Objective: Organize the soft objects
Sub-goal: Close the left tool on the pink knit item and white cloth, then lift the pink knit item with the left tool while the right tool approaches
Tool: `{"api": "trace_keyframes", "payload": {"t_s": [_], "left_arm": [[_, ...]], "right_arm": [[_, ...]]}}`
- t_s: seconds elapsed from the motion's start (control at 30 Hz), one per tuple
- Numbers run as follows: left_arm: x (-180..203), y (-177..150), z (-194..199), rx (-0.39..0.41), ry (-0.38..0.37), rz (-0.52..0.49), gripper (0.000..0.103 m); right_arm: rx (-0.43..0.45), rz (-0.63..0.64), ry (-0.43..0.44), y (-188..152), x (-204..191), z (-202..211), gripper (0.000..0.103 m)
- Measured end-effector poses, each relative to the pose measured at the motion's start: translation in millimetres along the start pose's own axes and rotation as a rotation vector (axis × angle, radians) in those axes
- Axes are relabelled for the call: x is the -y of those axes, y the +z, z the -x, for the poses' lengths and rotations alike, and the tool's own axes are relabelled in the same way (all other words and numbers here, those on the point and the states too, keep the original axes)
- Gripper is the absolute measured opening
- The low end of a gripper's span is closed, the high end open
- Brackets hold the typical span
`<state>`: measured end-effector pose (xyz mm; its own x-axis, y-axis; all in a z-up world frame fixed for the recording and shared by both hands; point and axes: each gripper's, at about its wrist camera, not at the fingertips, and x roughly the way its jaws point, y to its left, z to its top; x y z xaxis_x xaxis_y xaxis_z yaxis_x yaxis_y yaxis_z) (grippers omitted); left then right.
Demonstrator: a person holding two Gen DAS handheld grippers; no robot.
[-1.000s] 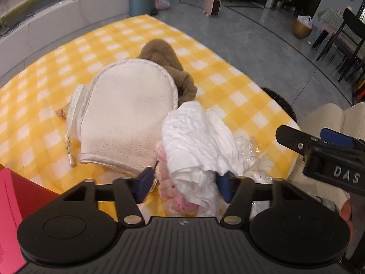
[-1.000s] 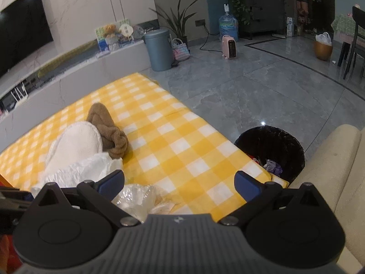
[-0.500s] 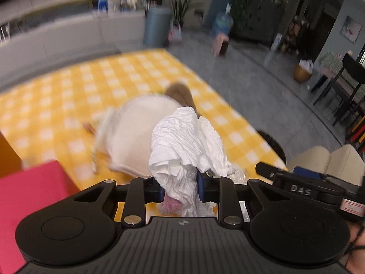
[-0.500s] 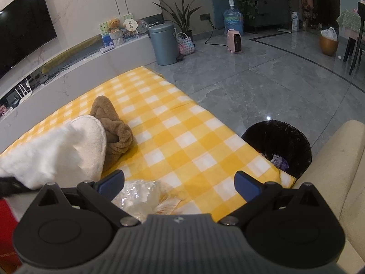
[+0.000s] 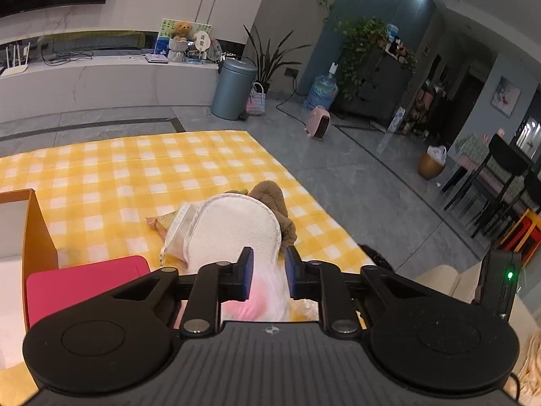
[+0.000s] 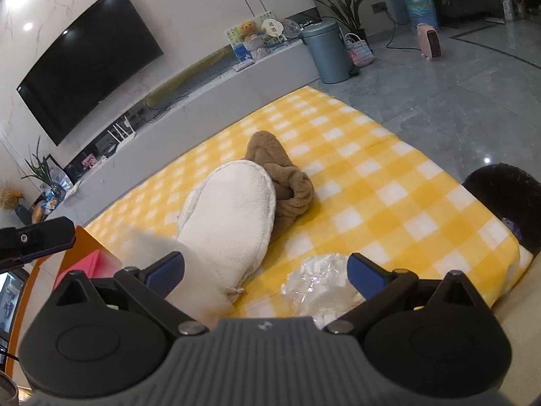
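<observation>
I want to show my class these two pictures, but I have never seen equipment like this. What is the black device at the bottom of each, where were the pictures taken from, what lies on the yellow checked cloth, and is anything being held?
No robot arm is here: a person holds a two-finger gripper in each hand, and a wide-angle camera on each looks forward along the fingers.

In the left hand's view, the left gripper has just been closing; its blue pads now pinch a white cloth, with something pink showing beneath it.

In the right hand's view, the right gripper stands open and holds nothing.

On the yellow checked cloth lie a cream fleecy item, a brown knotted towel against it, and a crumpled clear plastic wrapper close to the right gripper. A red box sits at the left.
</observation>
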<state>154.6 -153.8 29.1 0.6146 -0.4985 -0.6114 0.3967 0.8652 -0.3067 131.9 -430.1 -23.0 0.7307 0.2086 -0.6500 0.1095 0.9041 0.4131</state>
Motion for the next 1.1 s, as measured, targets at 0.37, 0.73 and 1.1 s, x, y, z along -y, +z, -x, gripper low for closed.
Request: {"api": "trace_keyframes", "payload": {"t_s": [0.37, 0.73, 1.1], "left_arm": [[9.0, -18.4, -58.4, -0.313, 0.026, -0.105, 0.057], [58.0, -77.4, -91.4, -0.533, 0.073, -0.874, 0.094], [71.1, -84.9, -145.1, -0.685, 0.13, -1.03, 0.098]], "right_arm": [[-0.1, 0.018, -0.056, -5.5, 2.9, -15.6, 0.101], [-0.099, -0.028, -0.074, -4.4, 8.7, -17.1, 0.101], [-0.114, 0.008, -0.06, -5.6, 1.0, -19.7, 0.1]]}}
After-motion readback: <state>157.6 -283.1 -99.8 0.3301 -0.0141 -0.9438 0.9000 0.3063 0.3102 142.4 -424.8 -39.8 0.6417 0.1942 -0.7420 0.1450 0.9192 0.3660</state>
